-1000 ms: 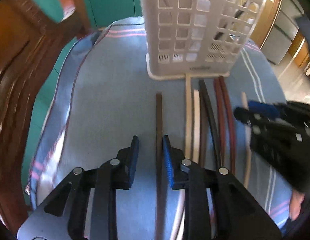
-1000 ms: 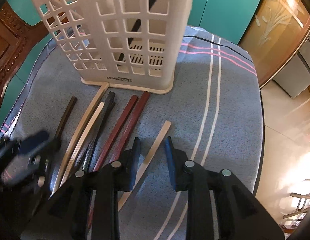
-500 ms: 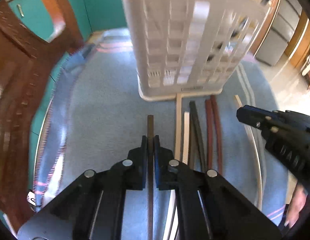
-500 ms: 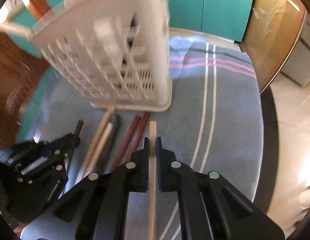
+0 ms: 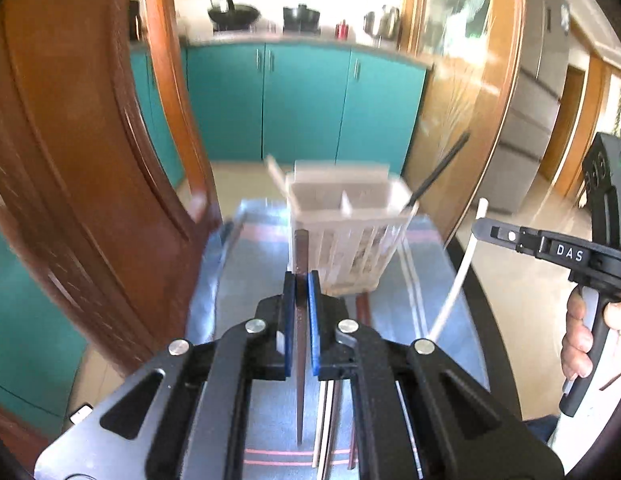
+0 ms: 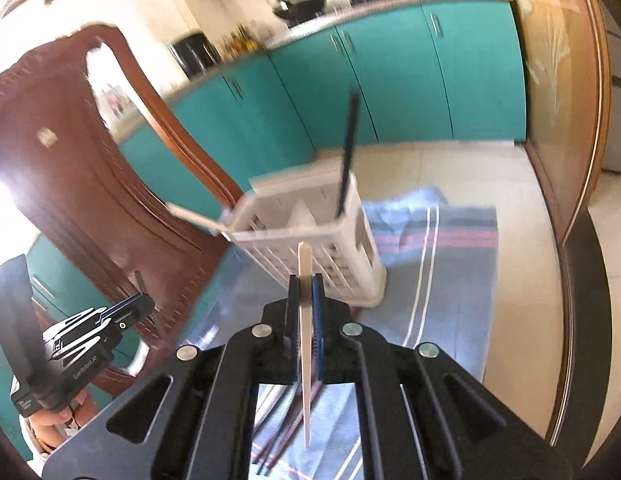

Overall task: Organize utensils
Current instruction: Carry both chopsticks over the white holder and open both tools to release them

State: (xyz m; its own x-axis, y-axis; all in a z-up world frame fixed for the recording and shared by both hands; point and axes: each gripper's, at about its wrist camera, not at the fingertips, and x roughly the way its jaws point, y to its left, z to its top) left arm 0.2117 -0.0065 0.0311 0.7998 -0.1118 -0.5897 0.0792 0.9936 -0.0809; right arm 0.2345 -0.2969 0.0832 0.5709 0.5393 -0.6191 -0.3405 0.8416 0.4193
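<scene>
My left gripper (image 5: pixel 301 280) is shut on a dark brown chopstick (image 5: pixel 300 248), lifted off the blue striped cloth (image 5: pixel 250 248) and pointing at the white lattice basket (image 5: pixel 342 216). My right gripper (image 6: pixel 306 282) is shut on a pale chopstick (image 6: pixel 304 260), also raised before the basket (image 6: pixel 306 216). A black chopstick (image 6: pixel 348 152) leans in the basket's right compartment. A pale stick (image 5: pixel 276 172) juts from its left side. Several chopsticks (image 6: pixel 278 420) still lie on the cloth beneath the grippers. In the left wrist view the right gripper (image 5: pixel 480 229) hangs at the right with its pale chopstick (image 5: pixel 456 280).
A carved wooden chair (image 5: pixel 90 200) rises close on the left of the table. Teal cabinets (image 5: pixel 302 100) stand behind the basket. The table's dark edge (image 6: pixel 590 280) runs down the right. A person's hand (image 5: pixel 578 340) grips the right tool's handle.
Both grippers closed on a chopstick each, the left on the dark brown one and the right on the pale one. Both then rose off the cloth and tilted up towards the basket's top.
</scene>
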